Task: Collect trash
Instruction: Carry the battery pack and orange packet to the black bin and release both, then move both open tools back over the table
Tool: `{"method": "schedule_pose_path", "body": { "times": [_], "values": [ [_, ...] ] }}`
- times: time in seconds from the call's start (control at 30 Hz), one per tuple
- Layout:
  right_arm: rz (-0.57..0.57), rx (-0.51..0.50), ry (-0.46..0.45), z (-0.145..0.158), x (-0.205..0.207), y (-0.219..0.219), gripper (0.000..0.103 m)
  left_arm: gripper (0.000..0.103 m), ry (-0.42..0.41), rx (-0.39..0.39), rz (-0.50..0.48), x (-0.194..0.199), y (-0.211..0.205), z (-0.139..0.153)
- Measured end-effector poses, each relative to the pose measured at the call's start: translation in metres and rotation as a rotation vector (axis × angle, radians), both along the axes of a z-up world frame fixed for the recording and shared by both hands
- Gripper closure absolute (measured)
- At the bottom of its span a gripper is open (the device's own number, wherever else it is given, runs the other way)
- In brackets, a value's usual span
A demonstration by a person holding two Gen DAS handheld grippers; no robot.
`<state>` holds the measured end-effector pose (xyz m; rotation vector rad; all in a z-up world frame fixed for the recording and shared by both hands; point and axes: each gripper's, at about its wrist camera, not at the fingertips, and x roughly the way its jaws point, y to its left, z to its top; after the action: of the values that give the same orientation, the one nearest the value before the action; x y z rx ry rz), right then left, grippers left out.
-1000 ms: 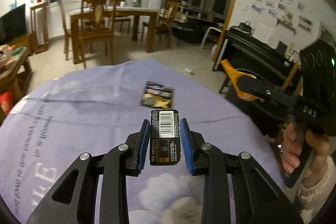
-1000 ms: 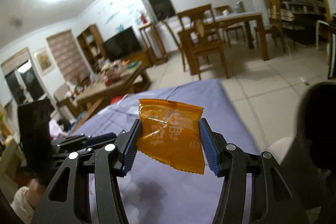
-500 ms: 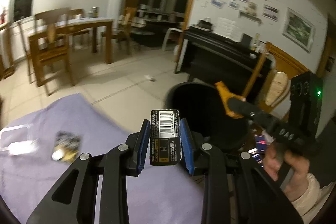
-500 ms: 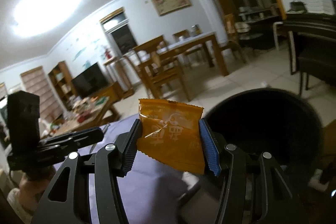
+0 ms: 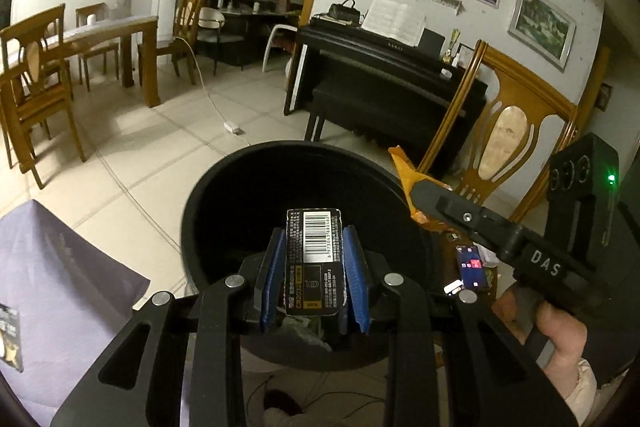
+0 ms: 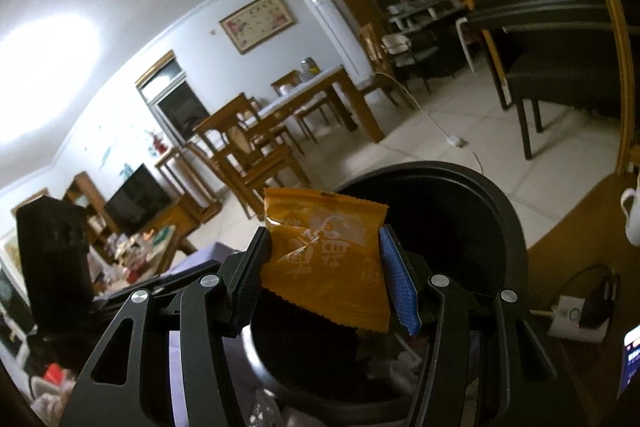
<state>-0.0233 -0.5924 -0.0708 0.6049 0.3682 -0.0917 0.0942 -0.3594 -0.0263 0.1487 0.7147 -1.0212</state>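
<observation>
Black bin [image 5: 208,211], crumpled wrappers [image 5: 304,327] inside

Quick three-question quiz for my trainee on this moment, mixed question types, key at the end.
1. True or false: the left gripper is empty.
2. The orange snack wrapper in the right gripper hangs over: A) the purple cloth, B) the black trash bin, C) the piano.
3. Fill in: the black battery card shows a white ____ label on top.
Key: 1 false; 2 B; 3 barcode.
</observation>
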Motion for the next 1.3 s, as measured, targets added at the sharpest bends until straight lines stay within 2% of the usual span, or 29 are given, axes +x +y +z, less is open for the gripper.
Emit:
{"method": "schedule_pose_path", "body": {
  "times": [0.43,0.47,0.53,0.57,0.6,0.67,0.77,0.93,1.0,1.3],
  "values": [
    [-0.017,0.056,0.022,-0.018,0.001,0.003,0.047,0.073,0.004,0.053,-0.022,0.001,-0.021,-0.010],
    [-0.020,0.059,0.028,-0.018,0.001,0.005,0.045,0.073,0.006,0.058,-0.024,0.002,-0.023,-0.011],
    [-0.034,0.076,0.039,-0.017,0.001,0.005,0.030,0.071,0.003,0.070,-0.019,0.002,-0.026,-0.012],
    [-0.036,0.085,0.033,-0.018,0.000,0.003,0.023,0.063,0.003,0.080,-0.015,0.002,-0.028,-0.012],
    [-0.034,0.083,0.037,-0.018,0.000,0.004,0.023,0.046,0.003,0.086,-0.009,0.002,-0.029,-0.012],
    [-0.031,0.072,0.042,-0.017,0.000,0.006,0.023,0.021,-0.015,0.083,0.017,0.003,-0.025,-0.010],
    [-0.022,0.068,0.044,-0.015,0.001,0.011,0.023,0.019,-0.030,0.085,0.034,0.004,-0.016,-0.007],
    [0.028,0.034,0.061,-0.012,0.011,0.029,0.023,0.018,-0.028,0.082,0.084,0.011,0.016,-0.001],
    [0.053,0.018,0.071,-0.010,0.018,0.042,0.023,0.015,-0.031,0.075,0.123,0.016,0.038,0.004],
    [0.233,-0.101,0.139,0.001,0.061,0.131,0.023,0.015,-0.019,0.053,0.411,0.063,0.190,0.013]
  ]
}}
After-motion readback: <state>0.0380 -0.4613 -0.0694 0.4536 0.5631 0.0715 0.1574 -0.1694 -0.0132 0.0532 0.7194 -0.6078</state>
